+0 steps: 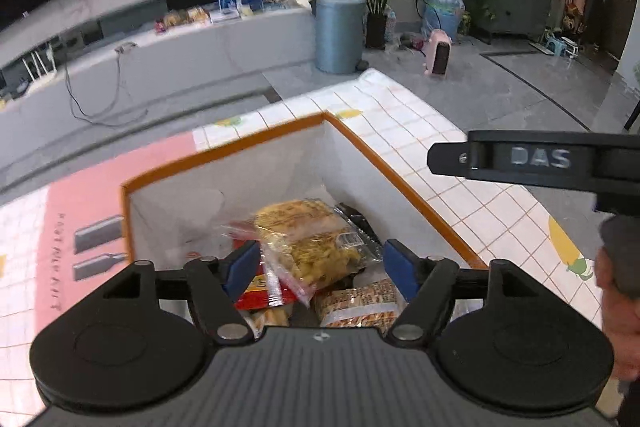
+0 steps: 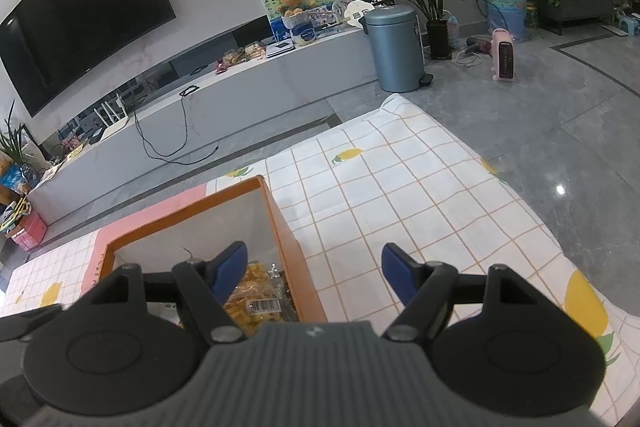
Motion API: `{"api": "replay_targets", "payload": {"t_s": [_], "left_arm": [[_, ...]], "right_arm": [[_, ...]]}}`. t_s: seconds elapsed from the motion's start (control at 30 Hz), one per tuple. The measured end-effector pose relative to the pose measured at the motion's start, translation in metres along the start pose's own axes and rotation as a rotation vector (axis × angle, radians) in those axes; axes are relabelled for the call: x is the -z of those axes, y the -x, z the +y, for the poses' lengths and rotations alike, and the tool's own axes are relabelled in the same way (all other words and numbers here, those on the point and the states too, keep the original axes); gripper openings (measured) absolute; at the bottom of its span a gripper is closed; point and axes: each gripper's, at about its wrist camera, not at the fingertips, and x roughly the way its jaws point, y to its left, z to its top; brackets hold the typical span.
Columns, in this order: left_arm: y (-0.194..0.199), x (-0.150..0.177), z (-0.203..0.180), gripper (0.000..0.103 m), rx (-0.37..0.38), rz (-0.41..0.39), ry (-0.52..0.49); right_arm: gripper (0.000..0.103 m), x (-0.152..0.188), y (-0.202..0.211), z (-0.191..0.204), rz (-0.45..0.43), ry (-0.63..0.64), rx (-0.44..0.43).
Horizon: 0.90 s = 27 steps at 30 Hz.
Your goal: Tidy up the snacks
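Your left hand-held gripper [image 1: 322,269] hangs released and empty right over the box [image 1: 224,147], and the snack bag [image 1: 316,239] lies below and just ahead of its fingers among the other packets, long axis running away from you. Your right hand-held gripper [image 2: 312,273] is also released and empty, straddling the box's right wall over the desk [image 2: 420,187], so the left is nearer.

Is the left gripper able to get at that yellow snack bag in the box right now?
Probably yes: the left gripper hangs open right above the yellow snack bag, which lies on top in the open box.
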Motion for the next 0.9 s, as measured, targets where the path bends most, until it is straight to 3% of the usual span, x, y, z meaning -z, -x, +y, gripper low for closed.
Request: {"api": "replay_targets", "payload": {"t_s": [0.07, 0.2, 0.33, 0.47, 0.57, 0.67, 0.9], "left_arm": [[0.011, -0.002, 0.002, 0.089, -0.012, -0.024, -0.009], [0.04, 0.002, 0.009, 0.089, -0.044, -0.048, 0.018], [0.077, 0.01, 0.012, 0.089, -0.143, -0.071, 0.037], [0.116, 0.024, 0.013, 0.092, -0.118, -0.097, 0.04], [0.133, 0.034, 0.009, 0.096, -0.119, -0.065, 0.06], [0.147, 0.044, 0.002, 0.096, -0.124, -0.074, 0.054], [0.166, 0.065, -0.005, 0.095, -0.137, -0.084, 0.11]], "right_arm": [[0.074, 0.002, 0.005, 0.002, -0.007, -0.013, -0.012], [0.092, 0.007, 0.019, 0.012, -0.032, 0.008, -0.003], [0.1, 0.02, 0.044, 0.018, -0.021, 0.006, 0.024], [0.1, 0.042, 0.067, 0.04, 0.167, 0.094, 0.077], [0.1, 0.068, 0.091, 0.047, 0.186, 0.097, 0.137], [0.1, 0.091, 0.107, 0.045, 0.264, 0.056, 0.156], [0.1, 0.111, 0.152, 0.06, 0.227, 0.099, 0.149]]}}
